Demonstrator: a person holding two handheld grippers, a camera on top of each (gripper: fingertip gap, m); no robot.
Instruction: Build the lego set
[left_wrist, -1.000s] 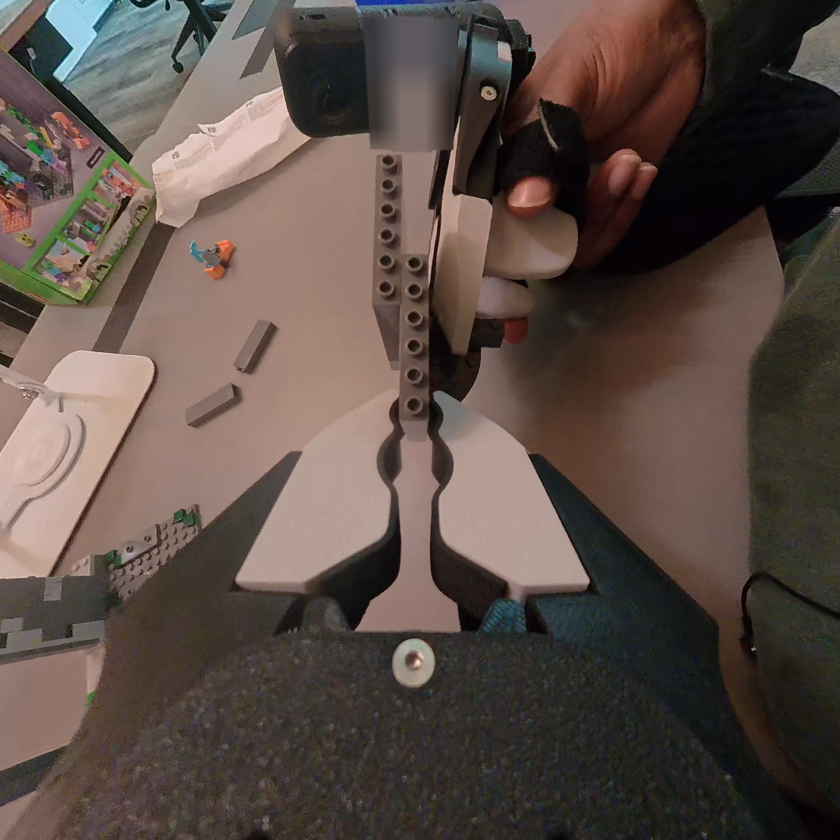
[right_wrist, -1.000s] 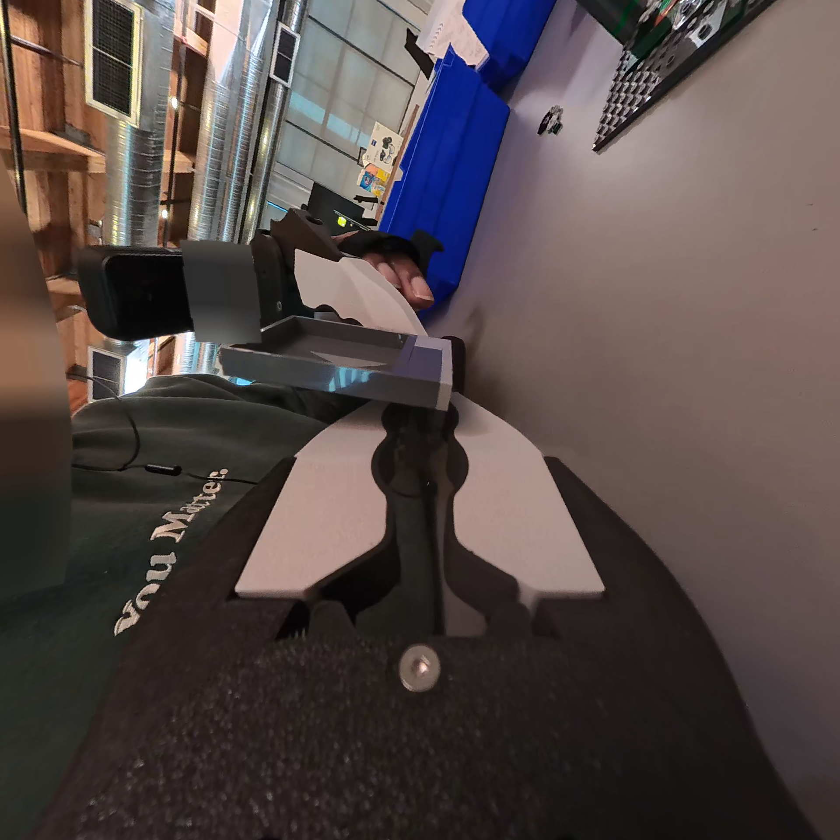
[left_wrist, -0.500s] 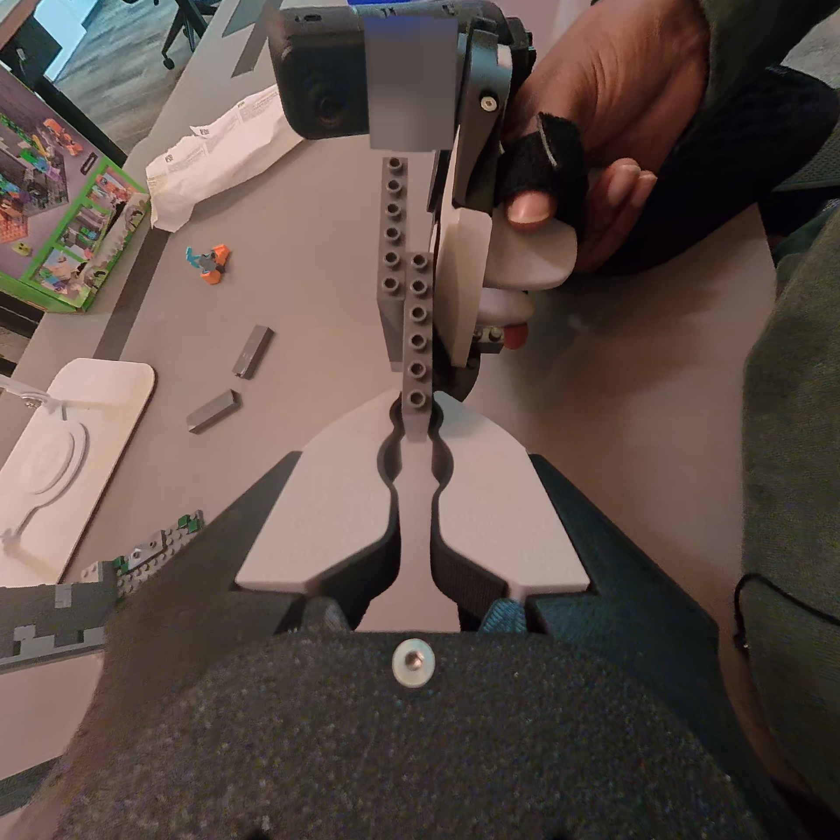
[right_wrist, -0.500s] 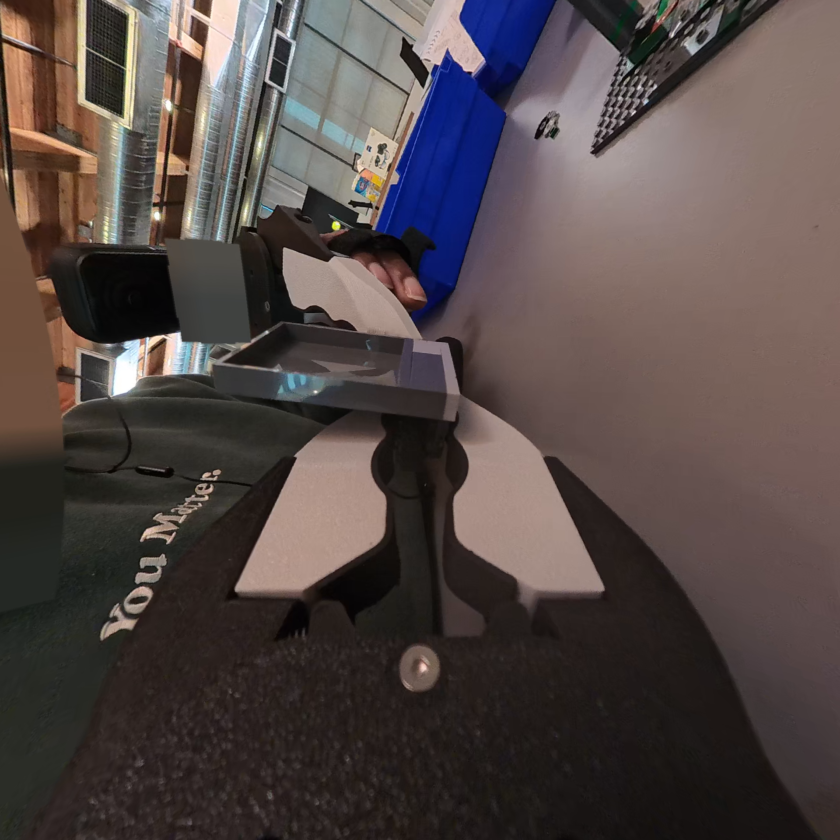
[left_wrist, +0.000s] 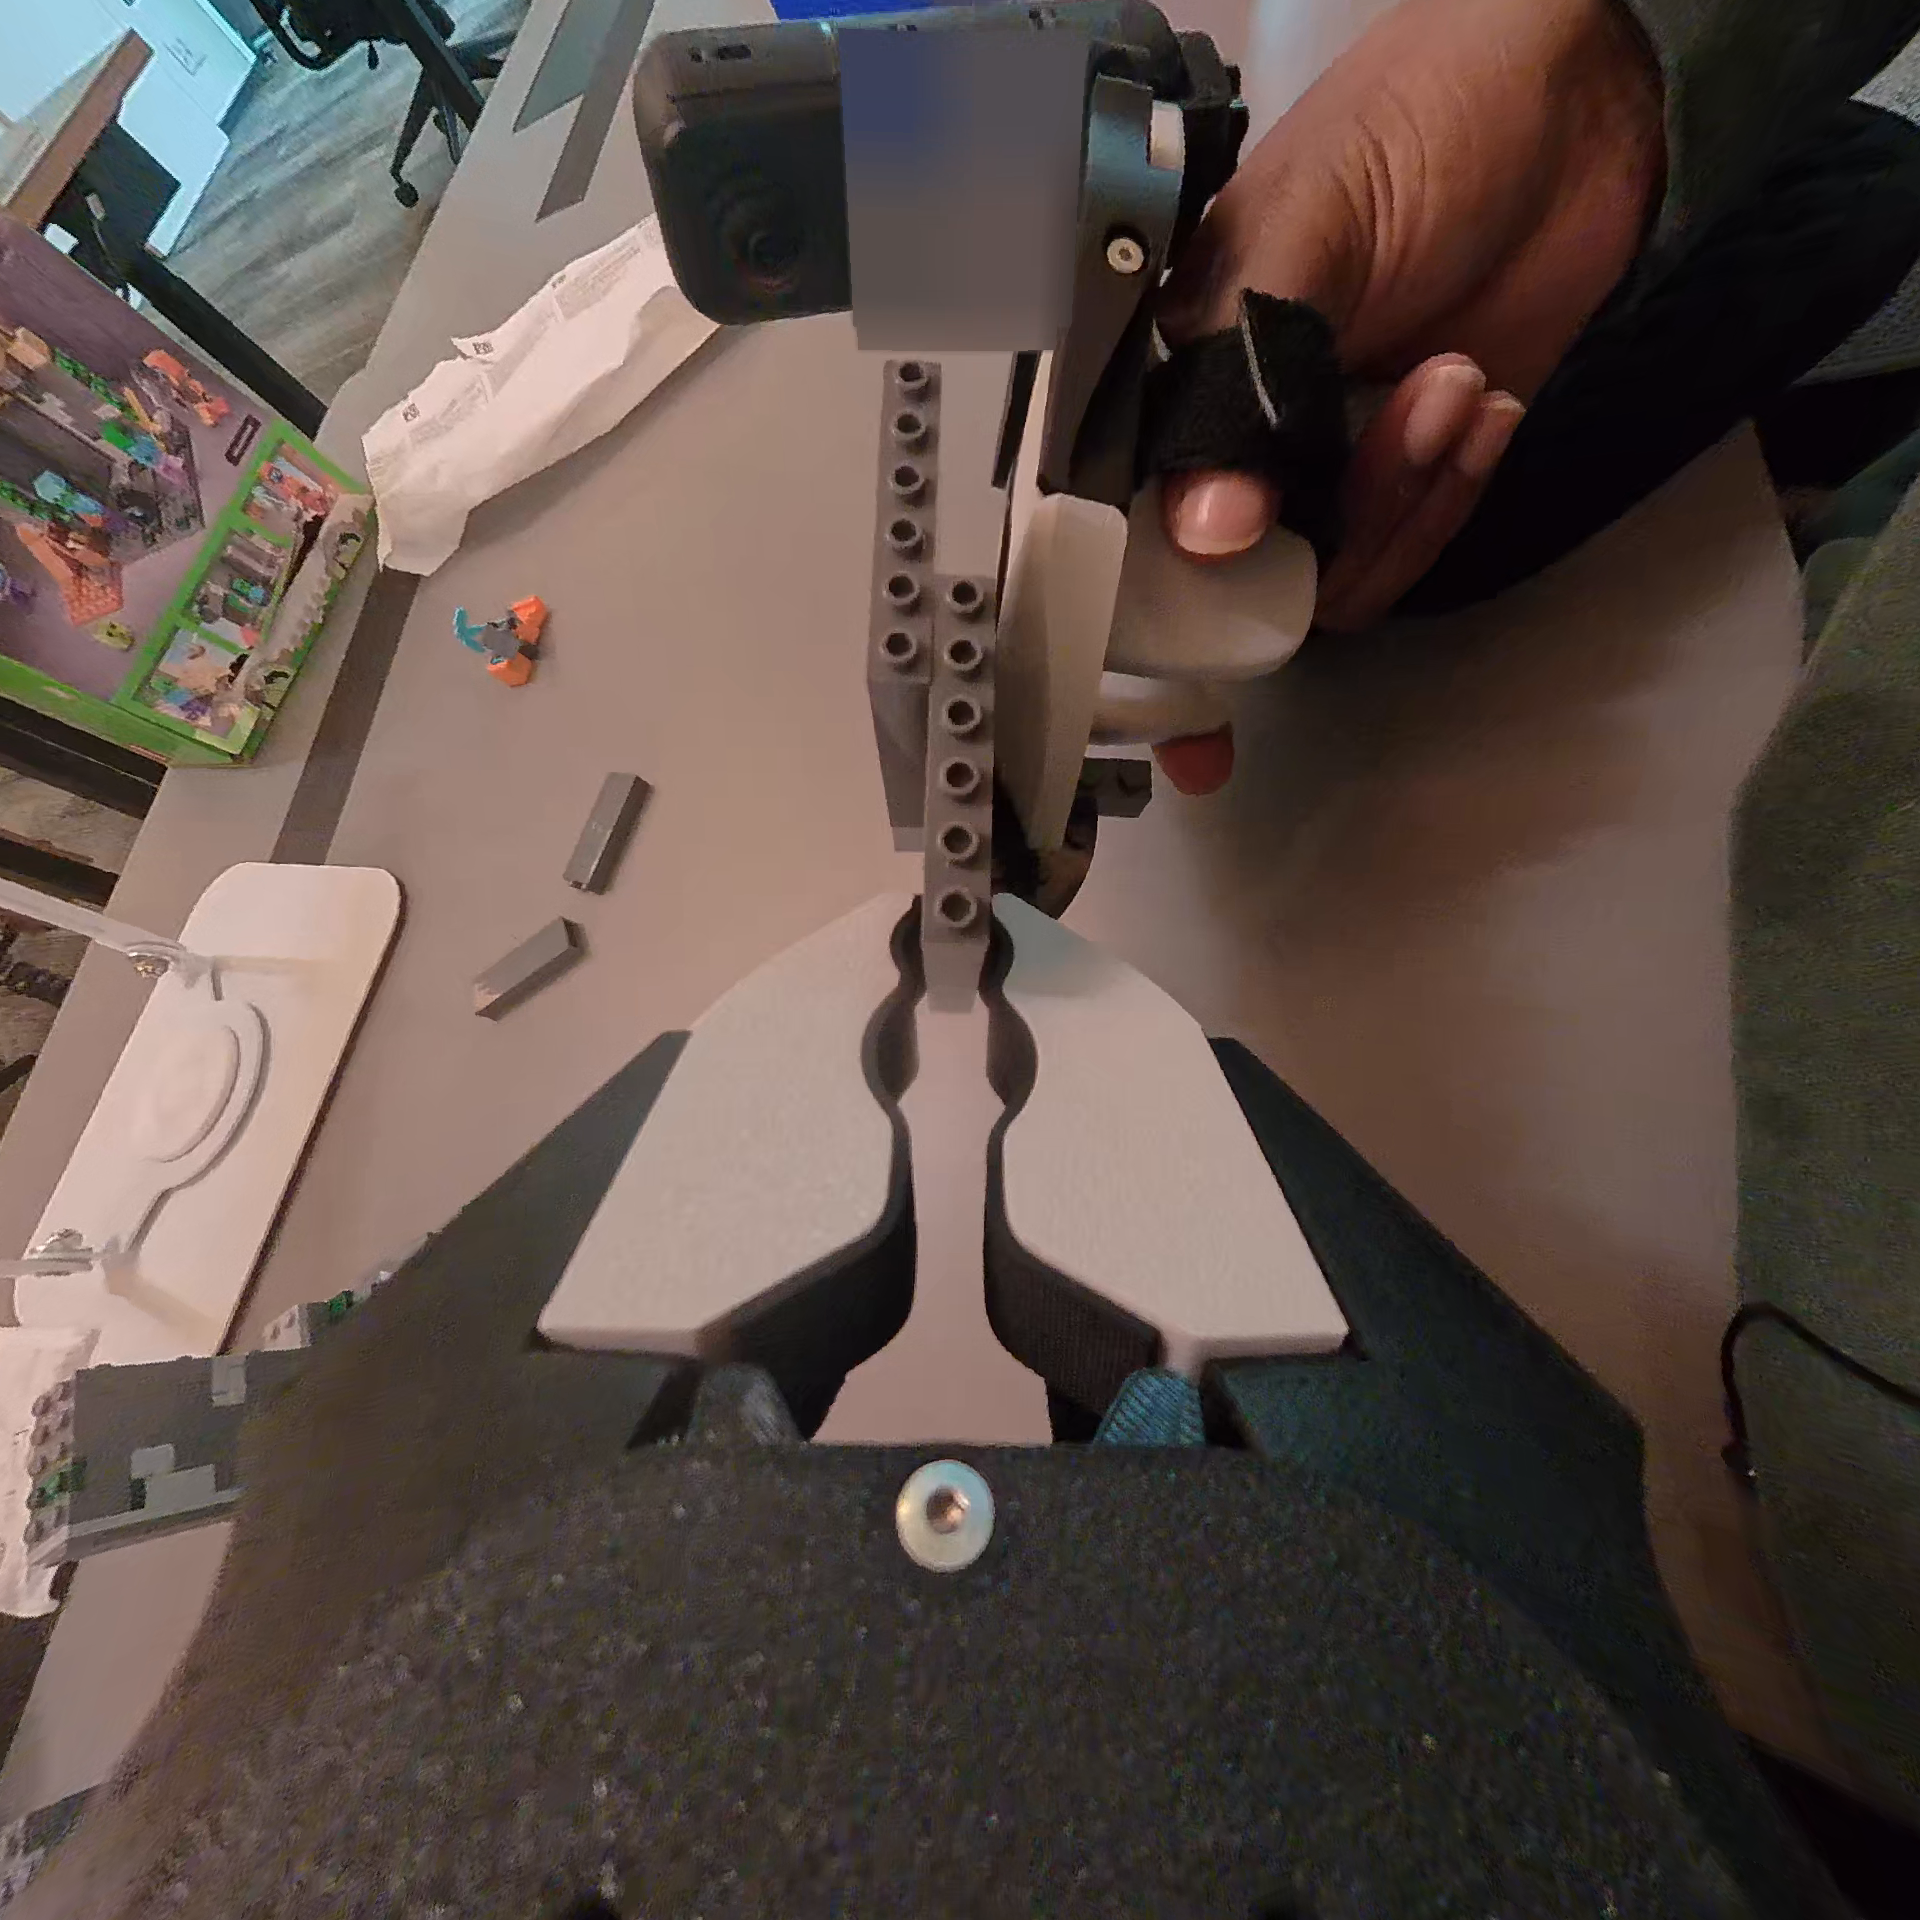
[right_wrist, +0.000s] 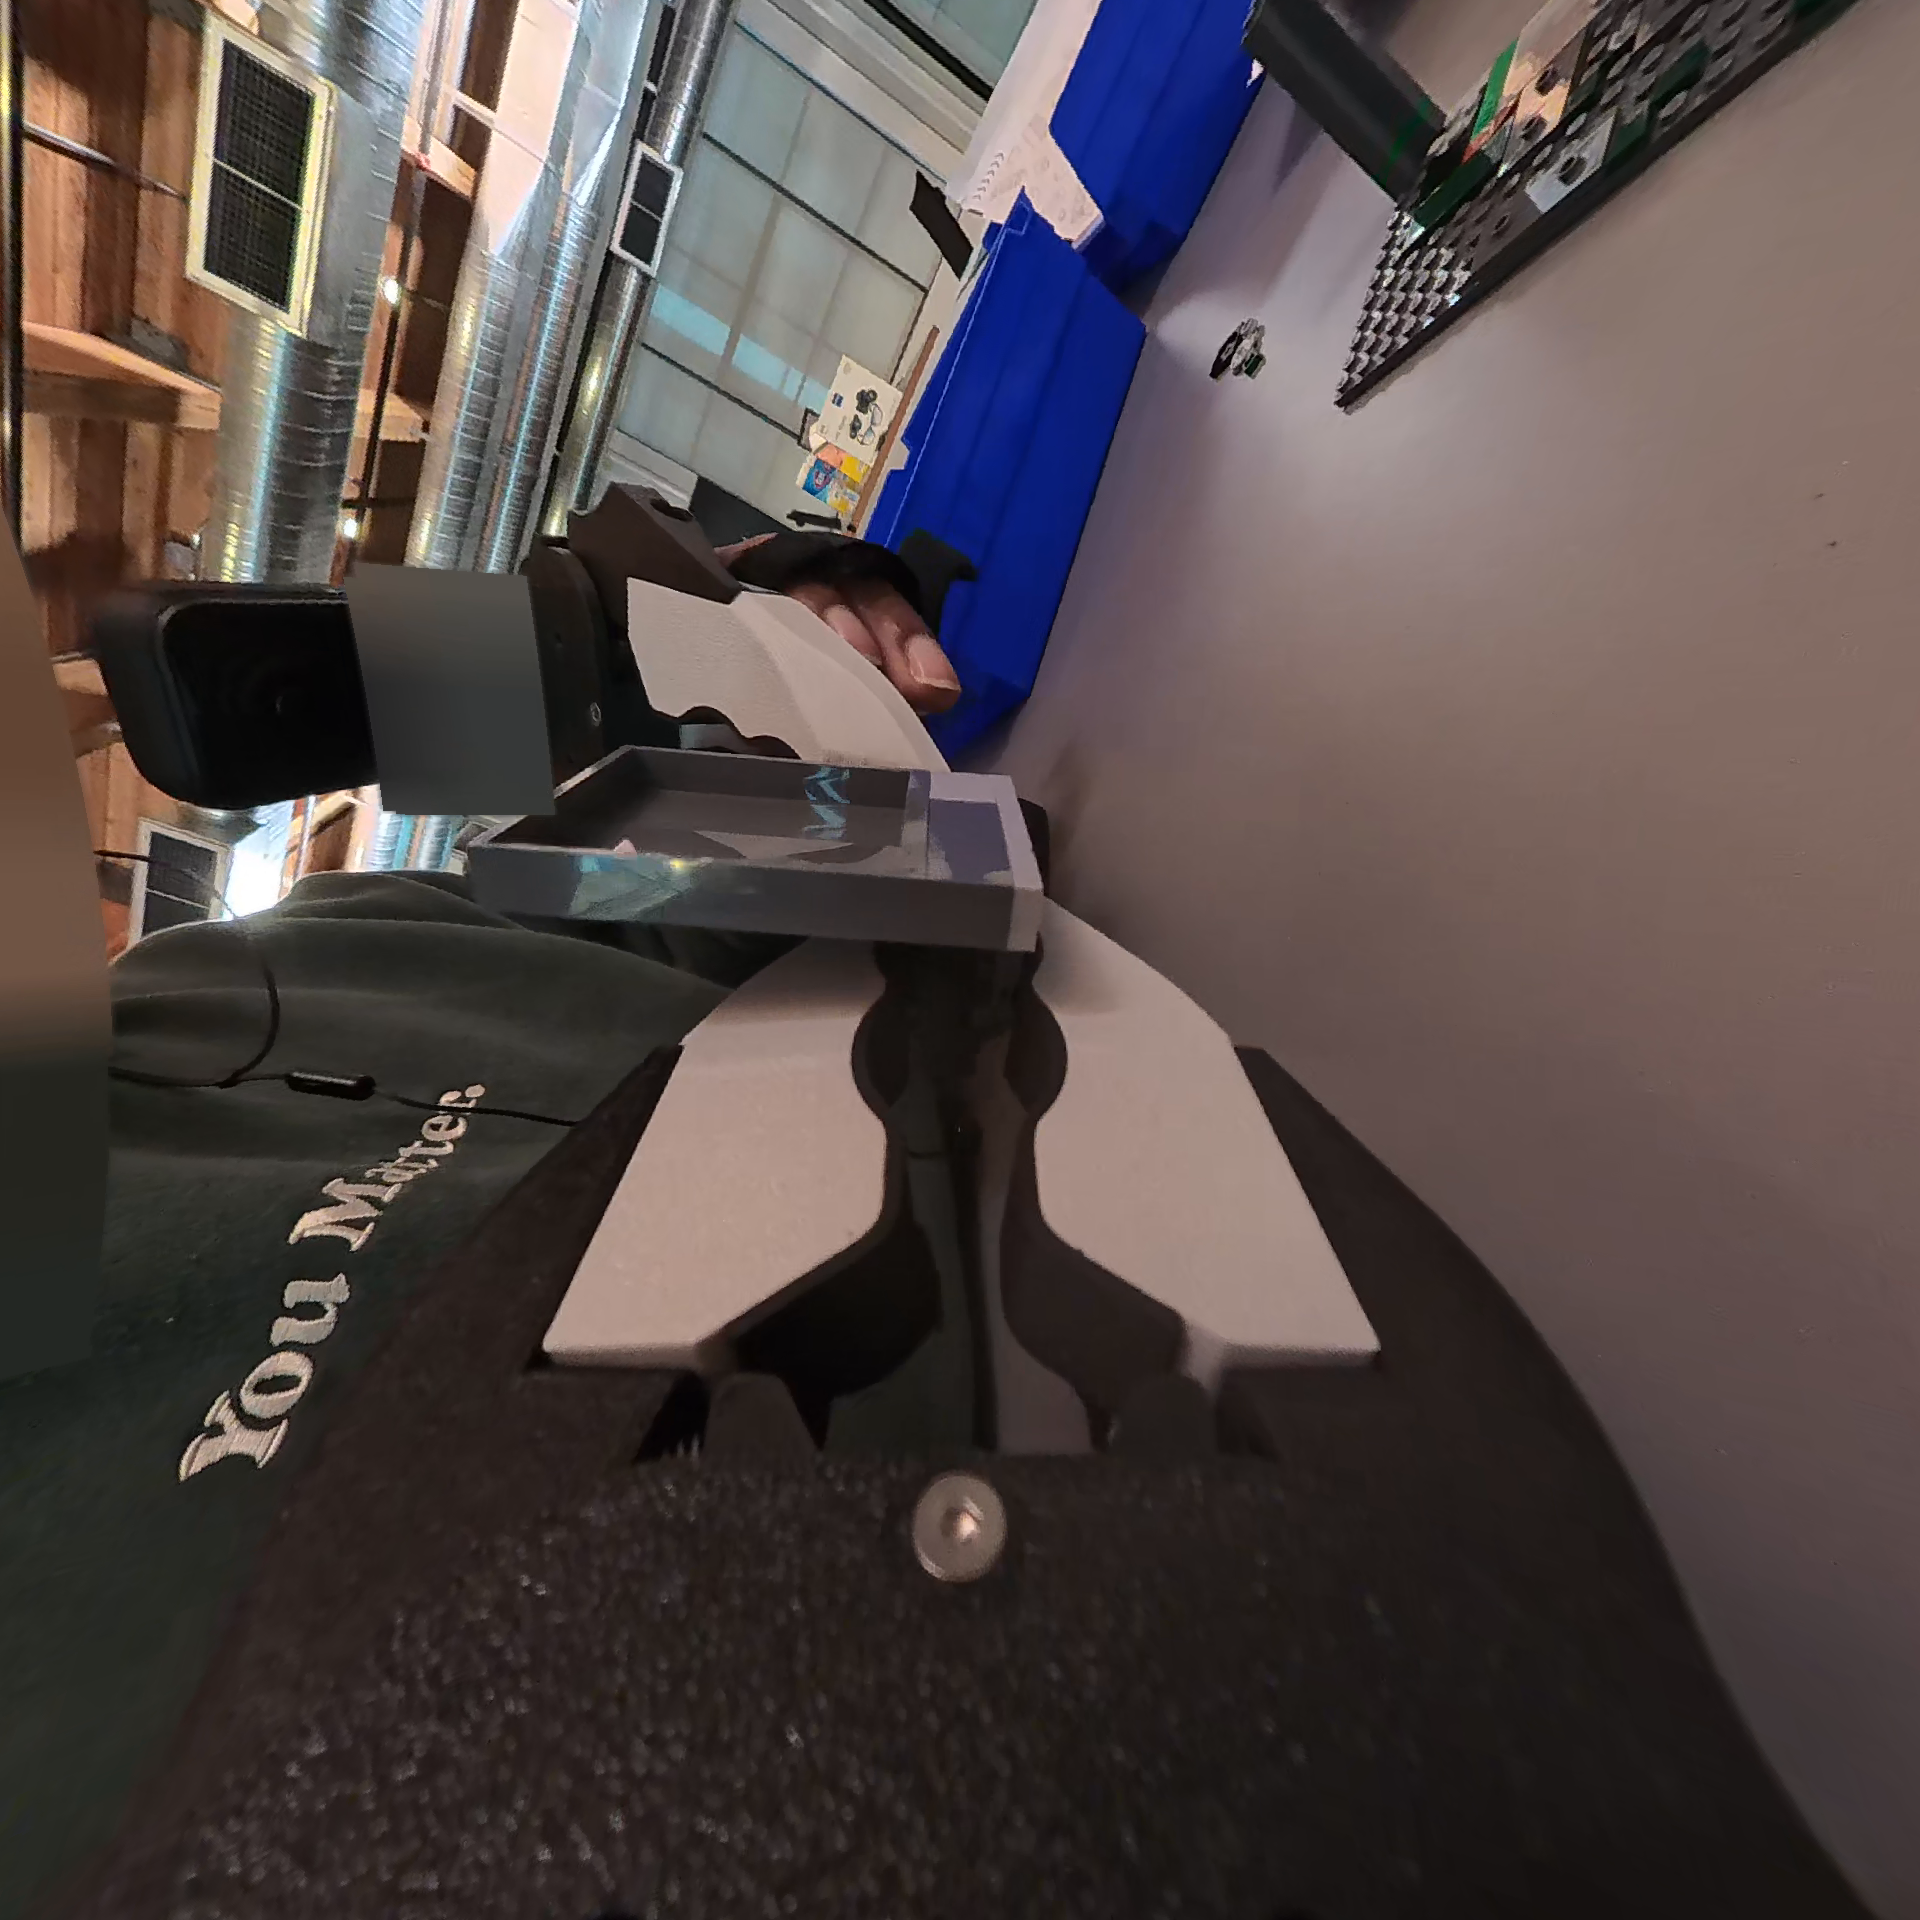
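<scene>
Pinching the near end of a dark grey studded lego assembly (left_wrist: 940, 665), the left gripper (left_wrist: 954, 961) has its white fingers (left_wrist: 769, 1122) drawn narrow around the one-stud-wide brick. That assembly is two long bricks joined in a staggered overlap, held in the air above the grey table (left_wrist: 1403, 935) and reaching away toward the right gripper (left_wrist: 1049, 831), which meets it from the side. The right gripper's own view shows its tongs (right_wrist: 956, 961) closed narrow on the lighter grey end of the same assembly (right_wrist: 758, 852), seen there from its hollow underside. A hand (left_wrist: 1434, 260) with a black finger strap grips the right tool's handle.

Farther out on the table, two loose dark grey bricks (left_wrist: 608, 831) lie apart to the left, with a small orange and teal figure (left_wrist: 509, 644) beyond them. A crumpled white paper (left_wrist: 520, 384) and the colourful set box (left_wrist: 145, 540) sit past that. A white board (left_wrist: 208, 1091) rests at the left edge, and a partly built grey and green model (left_wrist: 135, 1455) shows near the lower left.
</scene>
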